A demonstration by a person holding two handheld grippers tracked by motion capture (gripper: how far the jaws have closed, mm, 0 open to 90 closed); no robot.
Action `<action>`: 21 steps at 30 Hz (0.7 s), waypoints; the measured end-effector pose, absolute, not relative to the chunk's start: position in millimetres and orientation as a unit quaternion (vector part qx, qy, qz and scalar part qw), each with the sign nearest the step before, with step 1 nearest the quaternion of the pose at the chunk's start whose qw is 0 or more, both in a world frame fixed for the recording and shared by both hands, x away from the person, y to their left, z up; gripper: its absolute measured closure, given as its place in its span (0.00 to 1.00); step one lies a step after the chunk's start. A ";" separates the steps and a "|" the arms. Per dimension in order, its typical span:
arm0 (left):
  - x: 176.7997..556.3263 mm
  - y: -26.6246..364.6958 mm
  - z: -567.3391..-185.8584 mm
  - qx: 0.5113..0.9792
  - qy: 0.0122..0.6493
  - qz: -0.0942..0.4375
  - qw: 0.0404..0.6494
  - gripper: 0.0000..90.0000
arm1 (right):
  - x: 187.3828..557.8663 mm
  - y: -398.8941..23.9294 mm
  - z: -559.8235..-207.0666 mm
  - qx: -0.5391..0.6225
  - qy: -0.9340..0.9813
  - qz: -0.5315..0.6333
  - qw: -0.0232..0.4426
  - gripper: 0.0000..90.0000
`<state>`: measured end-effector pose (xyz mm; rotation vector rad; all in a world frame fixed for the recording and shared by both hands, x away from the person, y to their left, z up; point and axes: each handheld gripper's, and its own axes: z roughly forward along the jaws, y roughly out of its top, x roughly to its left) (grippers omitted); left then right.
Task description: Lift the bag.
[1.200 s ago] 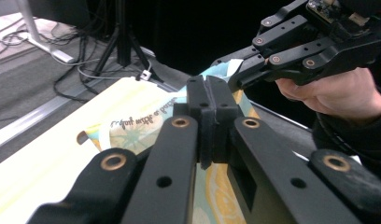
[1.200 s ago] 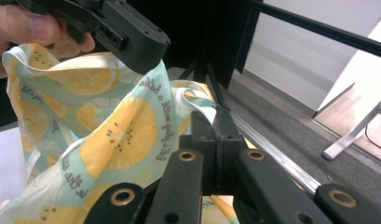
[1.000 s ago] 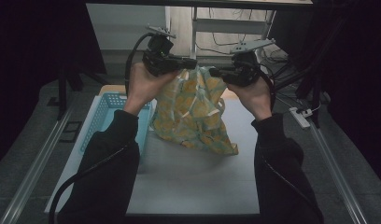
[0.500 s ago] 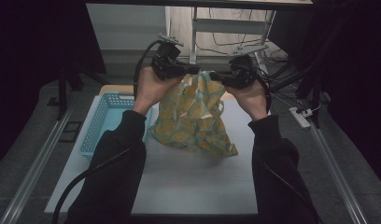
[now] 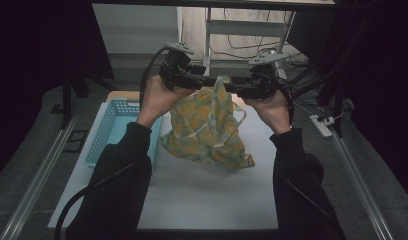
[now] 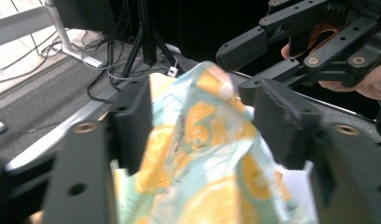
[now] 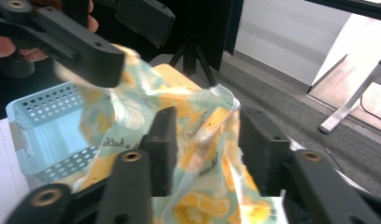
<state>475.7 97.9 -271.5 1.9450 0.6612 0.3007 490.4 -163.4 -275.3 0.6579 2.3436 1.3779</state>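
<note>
Left tool [image 5: 208, 82]: jaws just opened, standing apart around the bag's top edge.
Right tool [image 5: 231, 90]: likewise just opened, apart.
Bag [image 5: 207, 127]: orange-patterned, sagging onto the surface [image 5: 202, 190].
Basket [image 5: 112, 130]: blue, beside it.

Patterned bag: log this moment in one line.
item: patterned bag | place: top raised, bottom on table | left tongs: just opening, bag between | right tongs: just opening, bag between | beside: blue basket

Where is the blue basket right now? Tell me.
In the high view the blue basket sits at the table's left edge, beside the person's left forearm and left of the orange-patterned cloth bag.
</note>
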 end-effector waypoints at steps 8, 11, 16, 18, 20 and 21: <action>463.1 108.2 -285.3 0.814 0.293 0.129 0.485 0.12 | 484.1 -166.9 -287.2 0.241 0.820 0.495 0.159 0.39; 457.1 112.3 -293.3 0.813 0.299 0.123 0.485 0.08 | 481.5 -167.7 -294.7 0.243 0.820 0.496 0.150 0.33; 446.9 115.7 -310.5 0.817 0.299 0.115 0.479 0.05 | 476.2 -168.1 -306.0 0.245 0.818 0.497 0.152 0.22; 443.3 116.3 -317.9 0.819 0.298 0.110 0.478 0.04 | 473.6 -167.9 -310.1 0.243 0.819 0.498 0.151 0.19; 439.2 116.6 -324.8 0.821 0.298 0.113 0.474 0.03 | 470.5 -167.4 -314.0 0.245 0.819 0.497 0.150 0.16; 437.3 116.7 -328.2 0.822 0.296 0.113 0.473 0.03 | 468.6 -167.4 -315.8 0.244 0.819 0.497 0.149 0.16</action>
